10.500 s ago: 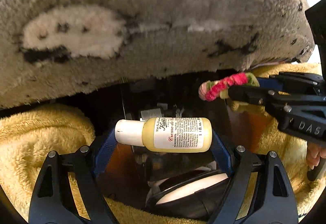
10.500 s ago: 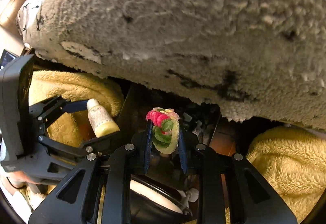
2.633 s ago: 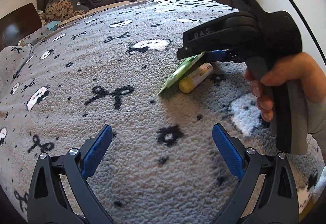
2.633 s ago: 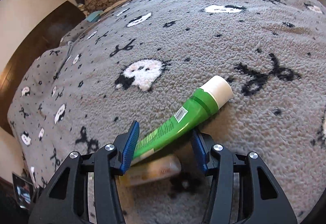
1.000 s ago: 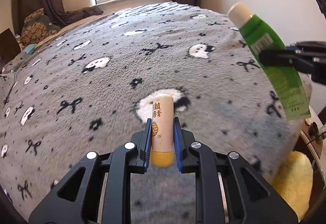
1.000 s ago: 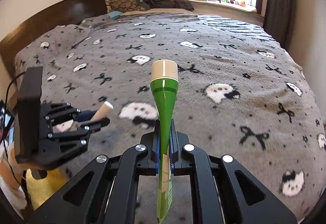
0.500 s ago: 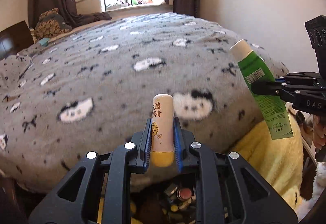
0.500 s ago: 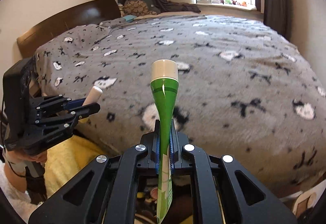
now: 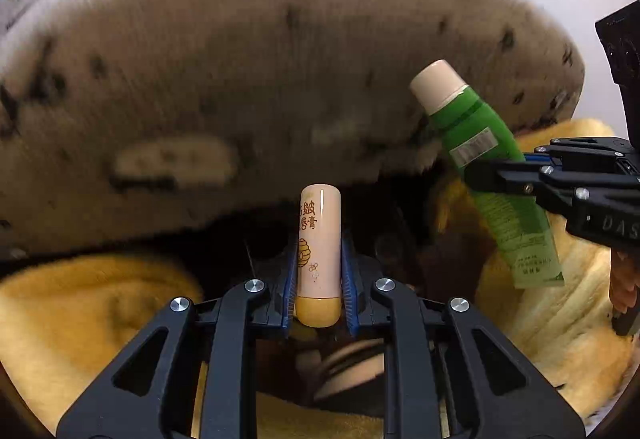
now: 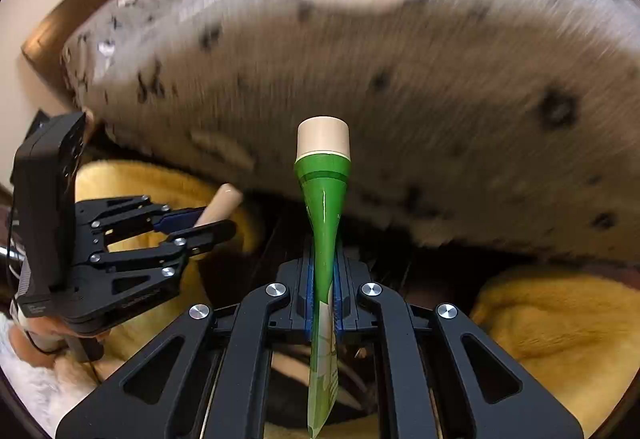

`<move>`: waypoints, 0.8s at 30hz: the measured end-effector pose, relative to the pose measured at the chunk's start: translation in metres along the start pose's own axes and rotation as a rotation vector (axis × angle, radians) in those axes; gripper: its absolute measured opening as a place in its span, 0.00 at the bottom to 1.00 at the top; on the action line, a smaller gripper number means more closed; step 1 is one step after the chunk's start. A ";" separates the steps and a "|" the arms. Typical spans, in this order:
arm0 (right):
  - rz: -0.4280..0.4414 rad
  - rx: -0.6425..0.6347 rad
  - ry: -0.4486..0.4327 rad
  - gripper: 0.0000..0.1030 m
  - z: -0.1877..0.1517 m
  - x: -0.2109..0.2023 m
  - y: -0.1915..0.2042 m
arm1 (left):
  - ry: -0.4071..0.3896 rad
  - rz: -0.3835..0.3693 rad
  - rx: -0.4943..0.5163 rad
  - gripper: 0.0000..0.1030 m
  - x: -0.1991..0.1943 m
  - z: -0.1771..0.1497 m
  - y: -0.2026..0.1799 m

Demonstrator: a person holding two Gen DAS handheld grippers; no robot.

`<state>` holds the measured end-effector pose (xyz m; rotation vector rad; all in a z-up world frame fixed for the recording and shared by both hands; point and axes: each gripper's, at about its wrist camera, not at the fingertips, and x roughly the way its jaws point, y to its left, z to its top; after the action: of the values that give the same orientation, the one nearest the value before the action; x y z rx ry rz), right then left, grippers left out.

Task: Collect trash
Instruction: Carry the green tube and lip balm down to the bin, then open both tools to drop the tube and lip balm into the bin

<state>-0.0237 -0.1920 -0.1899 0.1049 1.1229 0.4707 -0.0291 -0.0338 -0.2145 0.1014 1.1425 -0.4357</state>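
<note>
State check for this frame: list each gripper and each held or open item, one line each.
left gripper: shut on the lip balm stick.
lip balm stick: held upright, cap end up, yellow base between the pads.
right gripper: shut on the green tube.
green tube: pinched flat at mid-body, cap on, cap end up.
grey blanket: blurred, hanging over the bed edge.
</note>
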 end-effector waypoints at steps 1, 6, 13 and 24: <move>0.001 -0.004 0.031 0.08 -0.003 0.011 0.001 | 0.026 -0.004 -0.006 0.18 0.010 -0.003 0.001; -0.030 -0.018 0.127 0.08 -0.003 0.053 0.002 | 0.126 -0.030 -0.046 0.18 0.047 -0.007 0.010; -0.041 -0.004 0.179 0.08 -0.003 0.087 0.000 | 0.188 -0.024 -0.065 0.18 0.075 -0.007 0.016; -0.110 0.053 0.126 0.36 0.002 0.078 -0.015 | 0.153 0.005 -0.084 0.50 0.067 0.001 0.020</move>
<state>0.0102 -0.1731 -0.2593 0.0599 1.2581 0.3536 0.0024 -0.0346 -0.2766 0.0645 1.3097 -0.3799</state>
